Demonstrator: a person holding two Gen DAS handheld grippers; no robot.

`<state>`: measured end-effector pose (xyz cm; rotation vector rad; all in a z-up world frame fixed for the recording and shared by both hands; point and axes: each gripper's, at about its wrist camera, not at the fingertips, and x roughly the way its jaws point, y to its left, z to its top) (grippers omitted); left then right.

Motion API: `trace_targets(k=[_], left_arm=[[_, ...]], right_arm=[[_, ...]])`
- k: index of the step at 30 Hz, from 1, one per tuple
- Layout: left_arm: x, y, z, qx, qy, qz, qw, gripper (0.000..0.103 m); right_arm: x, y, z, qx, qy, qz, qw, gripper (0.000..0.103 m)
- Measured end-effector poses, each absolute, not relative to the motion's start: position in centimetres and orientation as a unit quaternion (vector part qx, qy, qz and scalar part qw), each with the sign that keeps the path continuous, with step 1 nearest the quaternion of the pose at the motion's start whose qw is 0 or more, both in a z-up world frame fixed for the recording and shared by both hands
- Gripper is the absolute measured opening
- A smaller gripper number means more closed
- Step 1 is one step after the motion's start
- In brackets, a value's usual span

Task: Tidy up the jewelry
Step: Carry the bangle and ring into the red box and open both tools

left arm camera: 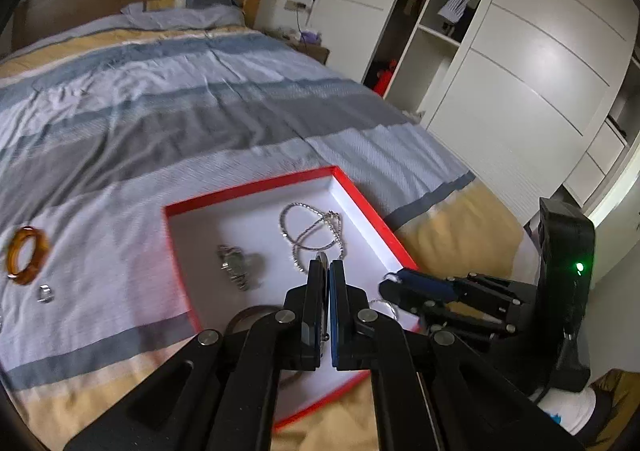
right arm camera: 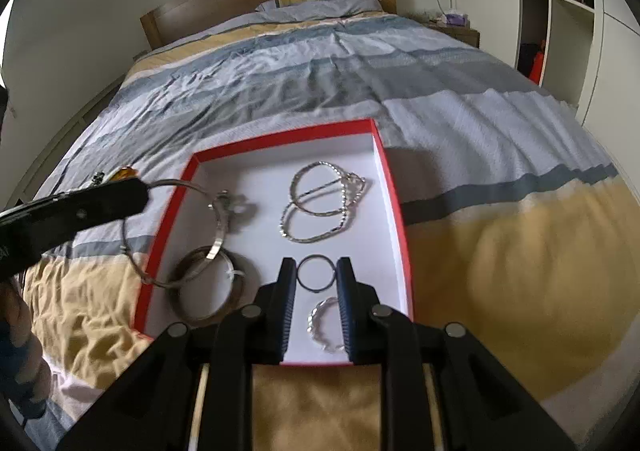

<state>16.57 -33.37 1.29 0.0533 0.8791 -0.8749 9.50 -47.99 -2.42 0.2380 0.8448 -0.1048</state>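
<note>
Right wrist view, right claw point(right arm camera: 316, 277) gripping dark ring point(right arm camera: 316, 274)

both wrist views look steeply down, close over the same red tray point(left arm camera: 372, 207) point(right arm camera: 394, 187).

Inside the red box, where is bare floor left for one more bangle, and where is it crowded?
In the red box, bare floor lies along the far wall beyond the silver chains. The near left corner is crowded by the brown bangle; the twisted silver ring fills the near right.
</note>
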Motion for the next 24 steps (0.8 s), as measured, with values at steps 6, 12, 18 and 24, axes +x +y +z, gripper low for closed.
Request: trace_targets(k=[6, 12, 18, 24], left_arm=[[19.6, -35.8, -2.3, 0.037, 0.433, -0.395, 0.809, 0.003], [22.4, -36.4, -4.7, 0.058, 0.453, -0.368, 0.810, 0.004], [23.1, -36.6, -7.1, 0.074, 0.470, -0.353, 0.805, 0.004], [22.9, -36.8, -7.2, 0.089, 0.469, -0.339, 0.811, 0.004]], right_arm=[[11.2, -48.6, -4.3, 0.123, 0.418, -0.042, 0.899, 0.019], [12.4, -48.5, -5.4, 0.111, 0.431, -0.039, 0.895, 0.019], [13.0, -48.6, -6.0, 0.081, 0.454, -0.038, 0.886, 0.019], [13.3, -48.3, -6.2, 0.062, 0.474, -0.034, 0.878, 0.020]])
